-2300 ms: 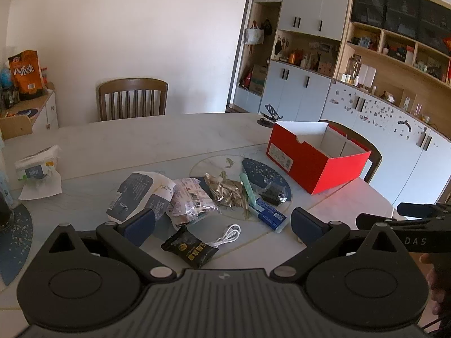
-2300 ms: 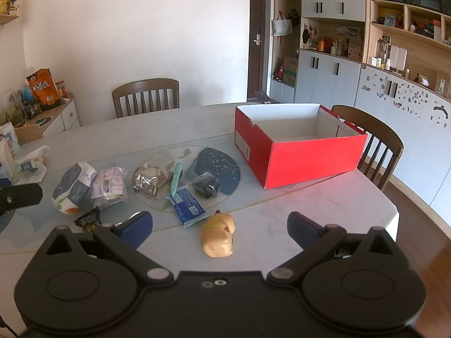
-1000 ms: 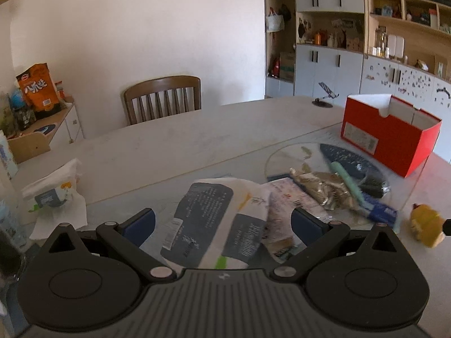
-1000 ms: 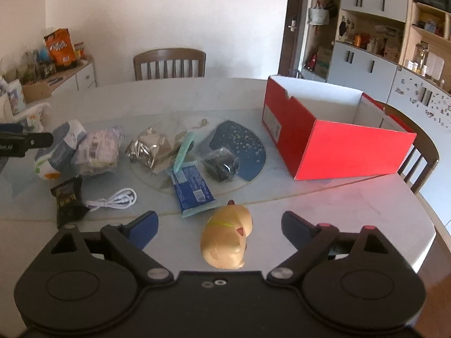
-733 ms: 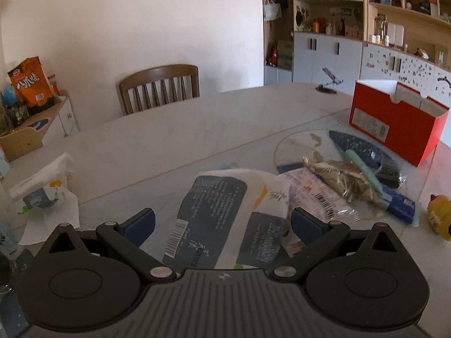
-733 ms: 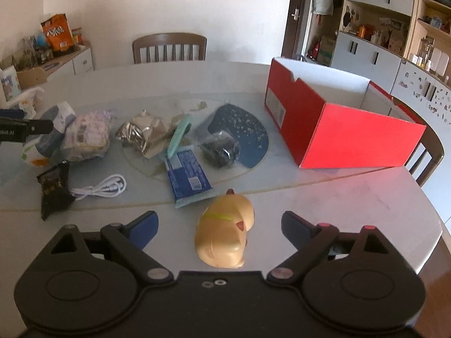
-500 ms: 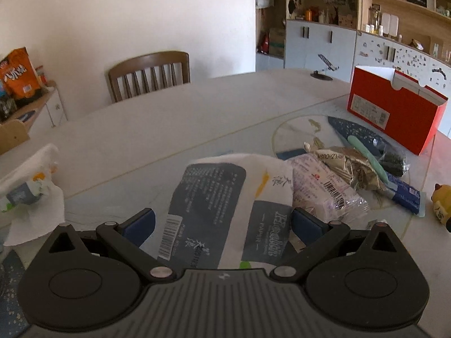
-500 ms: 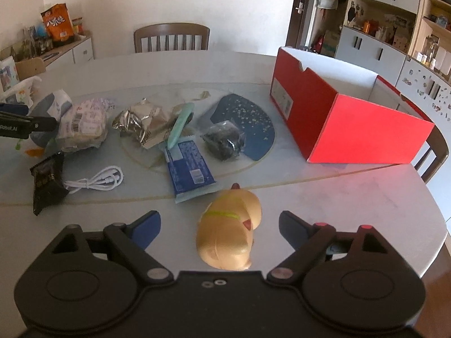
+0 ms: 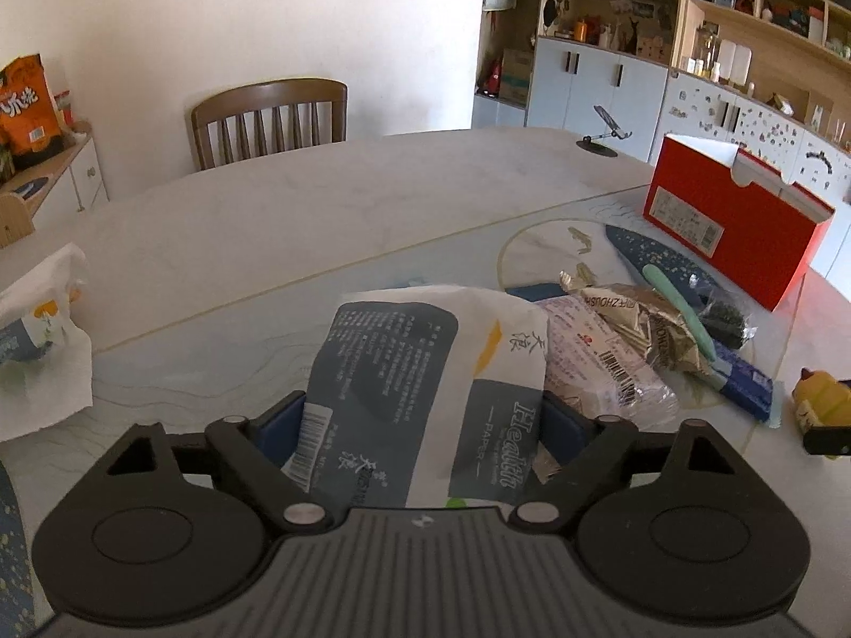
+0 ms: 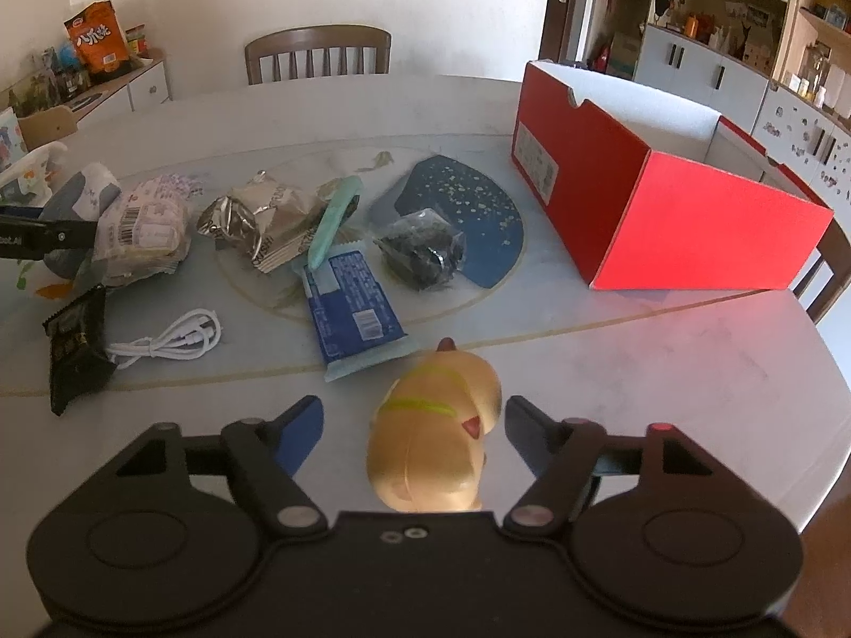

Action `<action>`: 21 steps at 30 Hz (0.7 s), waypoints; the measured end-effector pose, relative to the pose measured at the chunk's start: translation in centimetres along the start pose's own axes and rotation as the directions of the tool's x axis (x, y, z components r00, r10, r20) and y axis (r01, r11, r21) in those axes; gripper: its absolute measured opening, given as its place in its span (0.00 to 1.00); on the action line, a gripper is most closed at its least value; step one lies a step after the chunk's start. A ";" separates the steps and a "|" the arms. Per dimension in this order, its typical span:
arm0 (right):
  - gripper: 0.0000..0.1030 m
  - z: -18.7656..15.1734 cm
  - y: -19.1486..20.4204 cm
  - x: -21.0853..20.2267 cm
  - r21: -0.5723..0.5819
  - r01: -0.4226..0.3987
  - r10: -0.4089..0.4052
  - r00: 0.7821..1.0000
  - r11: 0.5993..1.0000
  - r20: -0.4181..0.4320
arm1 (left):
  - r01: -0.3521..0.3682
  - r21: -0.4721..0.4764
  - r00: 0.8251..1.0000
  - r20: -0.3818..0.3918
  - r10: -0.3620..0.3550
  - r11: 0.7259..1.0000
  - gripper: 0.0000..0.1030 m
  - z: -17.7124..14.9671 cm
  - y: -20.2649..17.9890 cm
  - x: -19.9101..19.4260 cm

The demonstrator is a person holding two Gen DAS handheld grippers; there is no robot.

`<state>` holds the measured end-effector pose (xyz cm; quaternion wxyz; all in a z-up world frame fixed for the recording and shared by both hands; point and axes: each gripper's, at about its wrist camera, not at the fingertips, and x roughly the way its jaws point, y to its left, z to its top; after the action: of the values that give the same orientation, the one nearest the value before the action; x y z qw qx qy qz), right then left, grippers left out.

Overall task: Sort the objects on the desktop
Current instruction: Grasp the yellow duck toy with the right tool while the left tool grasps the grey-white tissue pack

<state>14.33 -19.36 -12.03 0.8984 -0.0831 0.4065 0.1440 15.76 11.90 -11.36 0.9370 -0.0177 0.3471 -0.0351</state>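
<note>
Both tongs have closed in since the earlier frame | left tongs [image 9: 423, 420] narrowed onto tissue pack [image 9: 425, 372], pads touching its sides | right tongs [image 10: 414, 428] wide, straddling yellow toy [image 10: 433, 436] | step: grasping | next: squeeze, lift, carry to red box [image 10: 654, 202] | bench [image 10: 665, 361]: marble, cluttered; dining room, chair [image 10: 317, 53], cabinets

On the tabletop [image 10: 665, 361], the open box [image 10: 654, 186] stands far right. Left of it lie the bagged dark item [image 10: 425, 252], wrapped bar [image 10: 353, 308] and foil packet [image 10: 266, 223]. The cable [image 10: 170, 340] and small sachet [image 10: 74, 340] lie near left. The toy [image 10: 436, 436] sits nearest, between the right tongs [image 10: 415, 430].
</note>
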 end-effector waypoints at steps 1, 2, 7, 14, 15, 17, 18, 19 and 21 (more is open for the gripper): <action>0.69 0.0 0.0 0.1 -0.002 0.004 -0.004 1.000 1.000 -0.001 | 0.002 -0.004 1.000 0.001 -0.002 1.000 0.85 -0.1 -0.1 -0.1; 0.68 0.0 0.1 0.1 -0.005 0.006 -0.006 1.000 1.000 -0.003 | 0.002 -0.007 1.000 0.002 -0.002 1.000 0.83 0.0 -0.1 -0.1; 0.62 0.2 0.3 0.4 -0.026 0.022 -0.023 1.000 0.999 -0.014 | -0.005 -0.022 1.000 0.004 0.005 1.000 0.78 -0.1 -0.3 -0.5; 0.49 0.5 0.0 0.4 -0.027 0.037 -0.038 0.999 0.999 -0.015 | -0.017 -0.029 1.000 0.010 0.017 0.999 0.71 -0.3 -0.7 -0.9; 0.49 0.5 0.0 0.5 -0.028 0.042 -0.042 0.999 0.999 -0.017 | -0.018 -0.031 1.000 0.010 0.018 0.999 0.70 -0.3 -0.7 -1.0; 0.47 0.5 -0.1 0.4 -0.026 0.039 -0.040 0.999 0.999 -0.017 | -0.021 -0.031 1.000 0.012 0.021 0.999 0.68 -0.3 -0.8 -1.1; 0.47 0.5 -0.1 0.3 -0.026 0.039 -0.040 0.999 0.999 -0.017 | -0.022 -0.031 1.000 0.013 0.023 0.999 0.68 -0.3 -0.8 -1.2; 0.46 0.5 -0.1 0.3 -0.027 0.040 -0.040 0.999 0.999 -0.016 | -0.018 -0.032 1.000 0.011 0.019 0.999 0.66 -0.3 -0.8 -1.2; 0.46 0.5 -0.1 0.2 -0.030 0.041 -0.041 0.999 0.999 -0.013 | -0.022 -0.032 1.000 0.012 0.023 0.999 0.65 -0.3 -0.9 -1.3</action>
<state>14.85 -19.23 -11.88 0.8971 -0.1058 0.4084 0.1311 14.54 11.11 -10.69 0.9390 -0.0291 0.3422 -0.0189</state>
